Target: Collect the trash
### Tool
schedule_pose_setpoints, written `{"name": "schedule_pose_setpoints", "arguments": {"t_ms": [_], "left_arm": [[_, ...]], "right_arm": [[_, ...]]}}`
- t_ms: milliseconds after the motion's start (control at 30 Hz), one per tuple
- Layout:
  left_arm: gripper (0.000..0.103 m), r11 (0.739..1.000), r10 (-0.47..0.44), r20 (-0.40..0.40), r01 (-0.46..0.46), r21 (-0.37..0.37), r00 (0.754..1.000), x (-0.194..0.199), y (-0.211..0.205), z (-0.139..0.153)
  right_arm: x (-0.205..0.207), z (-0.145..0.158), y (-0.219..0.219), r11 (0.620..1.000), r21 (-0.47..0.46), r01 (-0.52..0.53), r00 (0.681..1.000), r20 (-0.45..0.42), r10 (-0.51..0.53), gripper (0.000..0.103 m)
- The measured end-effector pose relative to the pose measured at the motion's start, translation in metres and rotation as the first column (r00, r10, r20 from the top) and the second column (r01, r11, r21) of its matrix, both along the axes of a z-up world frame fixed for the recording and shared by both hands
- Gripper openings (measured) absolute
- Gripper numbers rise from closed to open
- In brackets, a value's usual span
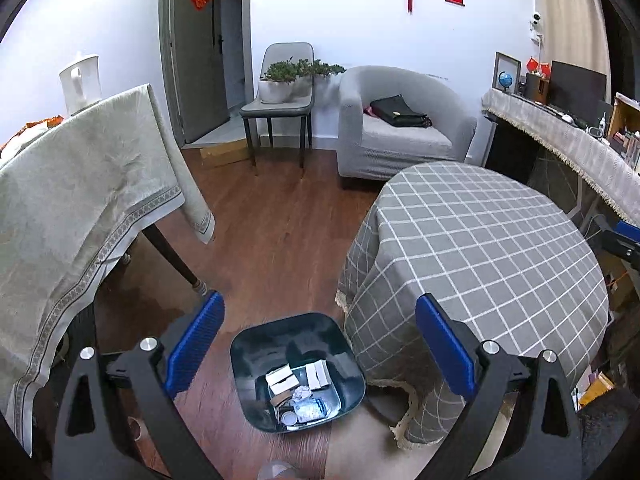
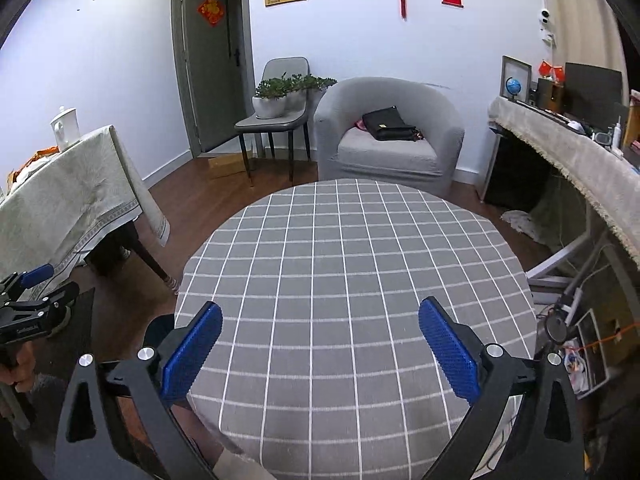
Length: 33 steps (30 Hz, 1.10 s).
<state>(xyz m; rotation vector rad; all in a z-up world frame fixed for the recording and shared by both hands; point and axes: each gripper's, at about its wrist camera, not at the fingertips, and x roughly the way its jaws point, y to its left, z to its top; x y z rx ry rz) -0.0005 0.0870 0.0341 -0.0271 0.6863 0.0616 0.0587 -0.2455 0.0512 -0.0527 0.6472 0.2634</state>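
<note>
A small living room with a wooden floor [image 1: 276,240] and pale walls fills the left wrist view. At the back stand a grey door [image 1: 200,52], a chair [image 1: 280,104] bearing potted plants [image 1: 296,74], and a grey armchair [image 1: 400,120] with a black bag [image 1: 400,111] on its seat. A table under a beige cloth [image 1: 80,208] runs along the left, with a white kettle [image 1: 80,82] on it. To the right is a round table with a grey checked cloth [image 1: 480,264]. On the floor just beside that round table sits a dark bin [image 1: 298,368], and the trash [image 1: 298,394] lies inside it: white paper pieces, a crumpled wad, a clear wrapper and a small round lid. The left gripper [image 1: 320,340] hangs above the bin with its blue pads spread wide and nothing between them.

In the right wrist view the same room appears from over the round table [image 2: 352,280], whose checked top is bare. The door [image 2: 212,60], the chair [image 2: 276,116] with plants [image 2: 292,84] and the armchair [image 2: 392,132] with the bag [image 2: 390,124] stand behind it. A long shelf under a fringed cloth [image 2: 580,160] runs down the right side, carrying a small globe [image 2: 514,86] and a dark screen [image 2: 594,92]. The right gripper [image 2: 320,344] hovers over the tabletop, its pads far apart and holding nothing. At the left edge the left gripper [image 2: 36,300] shows from the side, with a hand [image 2: 14,364] on its handle. The bin is out of sight here.
</note>
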Motion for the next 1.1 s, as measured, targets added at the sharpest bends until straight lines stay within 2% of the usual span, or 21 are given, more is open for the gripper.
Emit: {"name": "schedule_pose_setpoints", "arguments": {"t_ms": [333,633,933,1100], "left_arm": [[0.098,1.0,-0.026,-0.005,0.026,-0.011,1.0,-0.007,-0.003,-0.027],[0.098,1.0,-0.012,-0.028,0.012,-0.01,1.0,-0.015,0.004,-0.05],[0.098,1.0,-0.013,-0.018,0.012,-0.017,1.0,-0.017,0.004,-0.055],[0.098,1.0,-0.015,-0.022,0.014,-0.012,1.0,-0.017,0.004,-0.059]], "right_arm": [[-0.02,-0.024,0.001,1.0,-0.003,0.024,1.0,-0.007,-0.024,0.099],[-0.029,-0.044,0.009,1.0,-0.018,0.014,1.0,-0.013,-0.014,0.099],[-0.036,-0.059,0.014,0.999,-0.038,0.014,0.999,0.031,-0.012,0.099],[-0.035,-0.06,0.011,1.0,-0.015,0.018,1.0,0.014,-0.018,0.099]]}}
